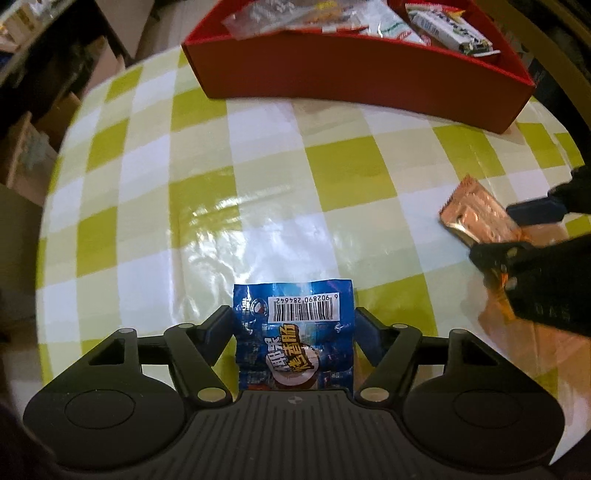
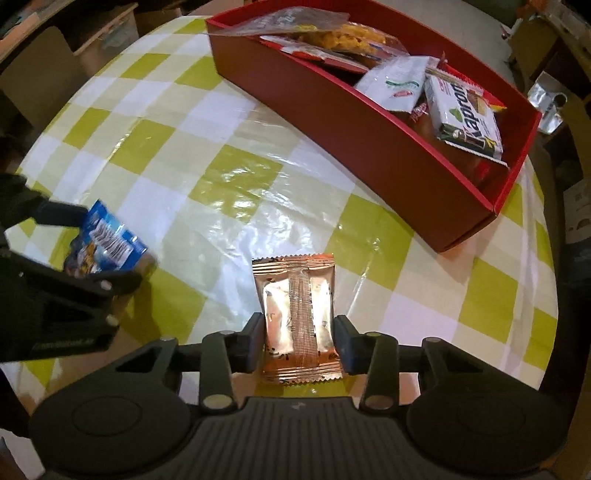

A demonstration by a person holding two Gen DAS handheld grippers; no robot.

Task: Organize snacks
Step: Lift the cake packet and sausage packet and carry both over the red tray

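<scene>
Left wrist view: left claw (image 1: 293, 325) pinched on a blue sausage snack packet (image 1: 293, 325), barcode end pointing away, packet apparently lifted just above the worktop (image 1: 147, 206), though contact hard to rule out. Red cardboard box (image 1: 354, 70) at the far side, already loaded with wrappers and a green-and-white carton (image 1: 448, 27). At the right edge, right claw (image 1: 517, 236) clamped on a copper foil sachet (image 1: 476, 214).

Best carried level and high enough to clear the near wall of the box, then released over a free patch among the contents; probably wise to send one claw at a time, since both share the same approach lane and could clash. Thin film packets likely to slip or fold, so a steady squeeze without crushing.

Right wrist view: right claw (image 2: 299, 339) closed on the copper foil sachet (image 2: 297, 317), seam side up, close over the worktop (image 2: 229, 177). Red cardboard box (image 2: 388, 147) far right, set at an angle, with a clear bag of yellow crisps (image 2: 347, 35), a white sachet (image 2: 397, 85) and the green-and-white carton (image 2: 467, 114) inside. Left claw (image 2: 107, 254) at the near left, gripping the blue sausage snack packet (image 2: 107, 243).

Worktop covered in a glossy green, white and pale check oilcloth, wrinkled and glaring near the middle. Beyond: dim room, cardboard boxes and shelving at the left, a silvery bag (image 2: 550, 105) at the far right.
</scene>
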